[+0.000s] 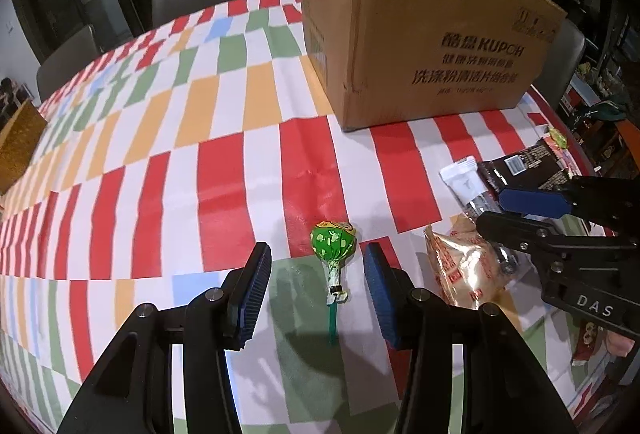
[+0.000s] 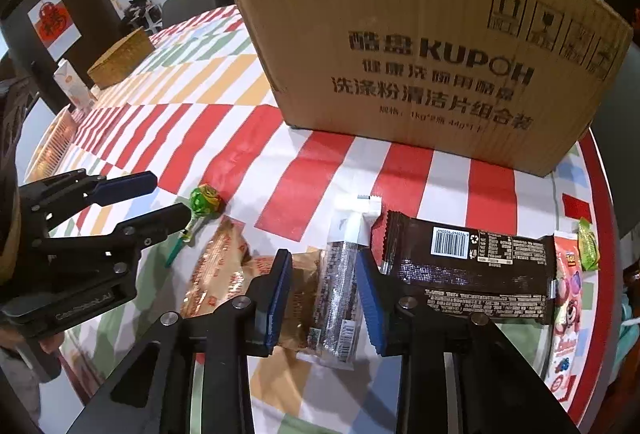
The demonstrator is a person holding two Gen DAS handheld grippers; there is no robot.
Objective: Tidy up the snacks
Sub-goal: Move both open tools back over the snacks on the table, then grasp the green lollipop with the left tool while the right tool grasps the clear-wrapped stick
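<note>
Green lollipop point(image 1: 333, 242) lies between left claw point(image 1: 316, 266) pads.

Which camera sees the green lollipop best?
The left wrist view: the green-wrapped lollipop on its green stick lies whole and central, between the left tool's blue pads. In the right wrist view it is small, at the left, its stick partly behind that tool.

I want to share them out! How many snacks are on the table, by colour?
Green: 2, lollipop, small green packet
Brown or dark: 2, dark brown packet, golden-brown packet
Clear and white: 1, clear stick pack
Pink: 1, pink packet
Total: 6
</note>
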